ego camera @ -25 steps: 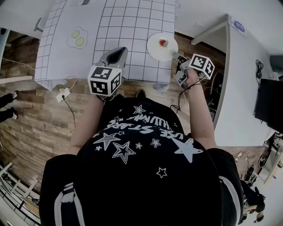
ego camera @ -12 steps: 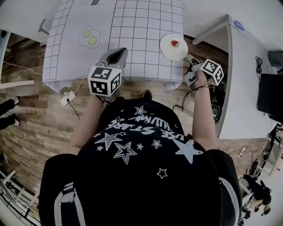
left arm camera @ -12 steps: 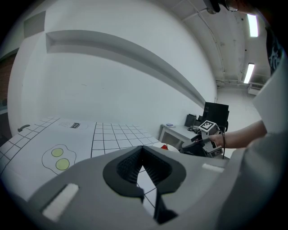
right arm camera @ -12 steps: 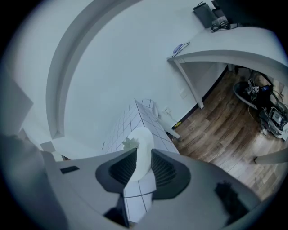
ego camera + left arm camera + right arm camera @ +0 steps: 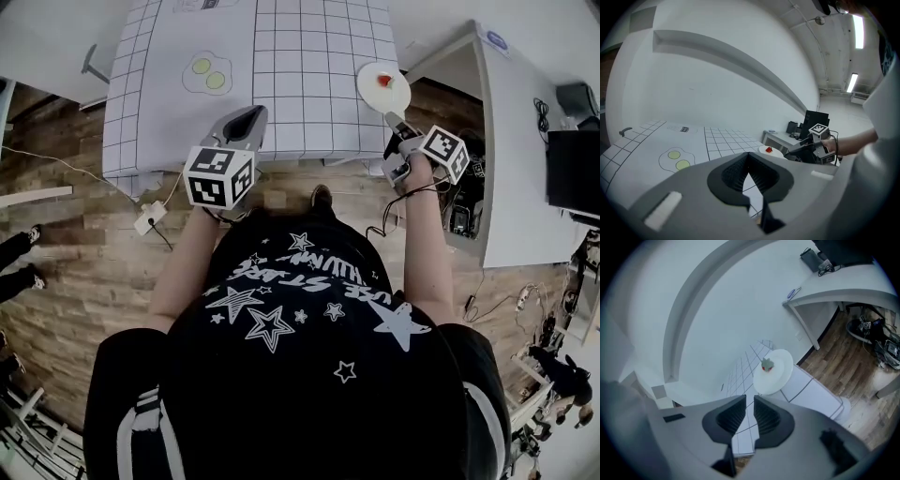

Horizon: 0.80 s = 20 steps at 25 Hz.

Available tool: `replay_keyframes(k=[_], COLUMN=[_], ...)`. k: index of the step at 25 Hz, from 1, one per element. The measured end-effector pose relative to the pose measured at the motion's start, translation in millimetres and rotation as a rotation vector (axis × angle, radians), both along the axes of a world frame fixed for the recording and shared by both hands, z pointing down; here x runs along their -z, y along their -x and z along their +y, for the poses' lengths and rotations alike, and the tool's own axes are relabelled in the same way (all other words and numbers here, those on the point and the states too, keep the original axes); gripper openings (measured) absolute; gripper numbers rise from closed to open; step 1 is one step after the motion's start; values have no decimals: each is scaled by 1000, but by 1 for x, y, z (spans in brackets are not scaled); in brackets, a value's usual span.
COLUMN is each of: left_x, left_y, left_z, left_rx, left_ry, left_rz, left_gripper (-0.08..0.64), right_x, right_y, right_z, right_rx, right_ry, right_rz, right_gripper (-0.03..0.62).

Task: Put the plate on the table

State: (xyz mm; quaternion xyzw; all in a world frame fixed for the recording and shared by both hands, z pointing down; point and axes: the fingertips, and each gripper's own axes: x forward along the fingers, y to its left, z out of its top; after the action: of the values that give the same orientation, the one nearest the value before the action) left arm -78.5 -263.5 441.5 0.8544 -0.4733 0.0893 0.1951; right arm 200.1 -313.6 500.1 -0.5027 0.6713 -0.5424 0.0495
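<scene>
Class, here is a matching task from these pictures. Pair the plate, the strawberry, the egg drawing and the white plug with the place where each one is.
Column one:
1. plate
2. strawberry
3. egg drawing
4. white plug

Column two:
a. on the wooden floor
b. on the plate
c. on the left part of the gridded cloth
d. at the right edge of that cloth

Pairs: 1-d, 2-b, 3-c, 4-a.
</scene>
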Motion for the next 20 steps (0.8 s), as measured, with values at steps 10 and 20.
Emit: replay_keyframes(k=[10, 20], left_x=[-8, 2], left_y=[26, 20], left_z=[39, 71], left_rx=[-93, -93], left_ry=[23, 6], left_rz=[30, 25], left_gripper=[9, 9], right_x=[14, 30], right_y=[87, 122], right_z=[55, 88], right_rx=[48, 160], right_ry=[-34, -89], right_rz=[-35, -77], right_gripper=[41, 34])
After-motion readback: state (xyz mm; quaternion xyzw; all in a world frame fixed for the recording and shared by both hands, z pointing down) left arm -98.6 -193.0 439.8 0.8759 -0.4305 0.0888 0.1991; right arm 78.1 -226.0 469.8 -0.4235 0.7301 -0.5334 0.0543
